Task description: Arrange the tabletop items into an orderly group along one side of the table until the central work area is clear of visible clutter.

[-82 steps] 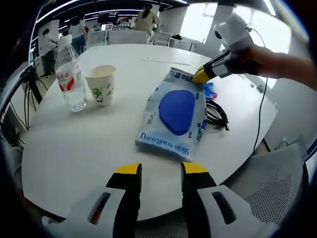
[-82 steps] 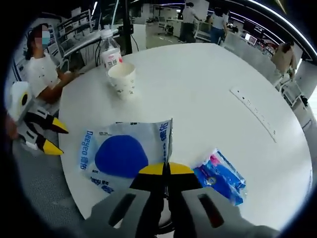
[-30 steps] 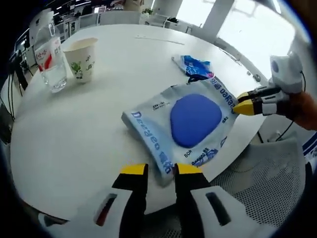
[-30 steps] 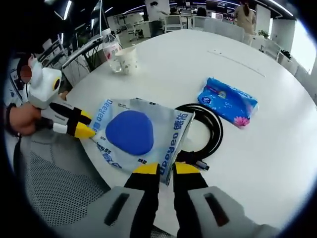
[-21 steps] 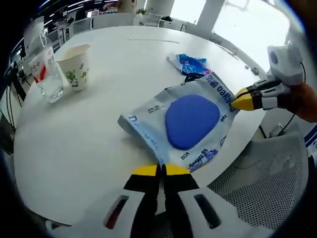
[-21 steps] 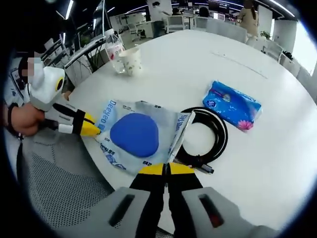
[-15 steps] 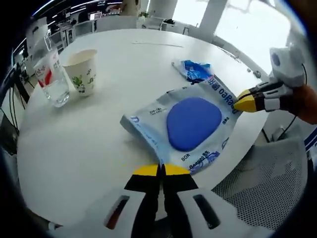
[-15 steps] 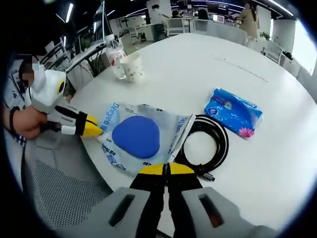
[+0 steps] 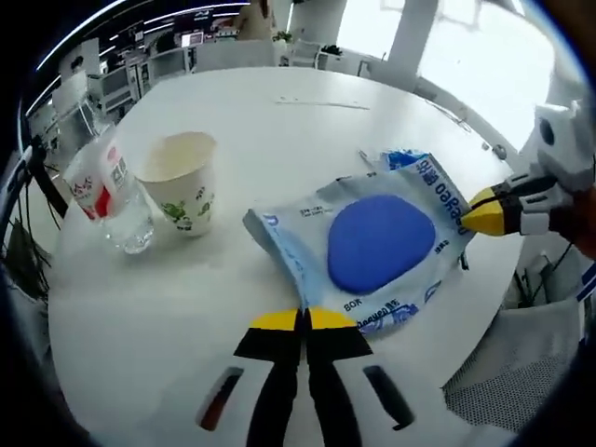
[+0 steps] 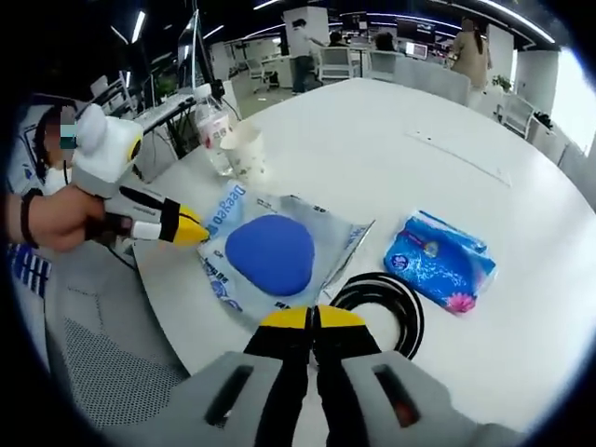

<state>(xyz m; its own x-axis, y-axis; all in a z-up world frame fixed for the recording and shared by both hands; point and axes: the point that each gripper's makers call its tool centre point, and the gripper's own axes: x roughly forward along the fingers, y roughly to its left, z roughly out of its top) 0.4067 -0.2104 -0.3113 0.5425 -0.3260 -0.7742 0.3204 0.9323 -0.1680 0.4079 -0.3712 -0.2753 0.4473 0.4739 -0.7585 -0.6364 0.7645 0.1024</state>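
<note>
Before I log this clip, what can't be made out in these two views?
- Left gripper view: the blue tissue pack is mostly hidden behind the lifted wipes pouch.
- Right gripper view: the black cable coil's near part is covered by the right tool.
- Right gripper view: the water bottle label is too small to read, and the paper cup partly covers it.

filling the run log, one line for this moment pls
left gripper: shut on bag | right gripper: shut on bag | near: cup, bottle

open office, ceiling strip lights (image 10: 140, 25), bright windows (image 9: 466, 47).
</note>
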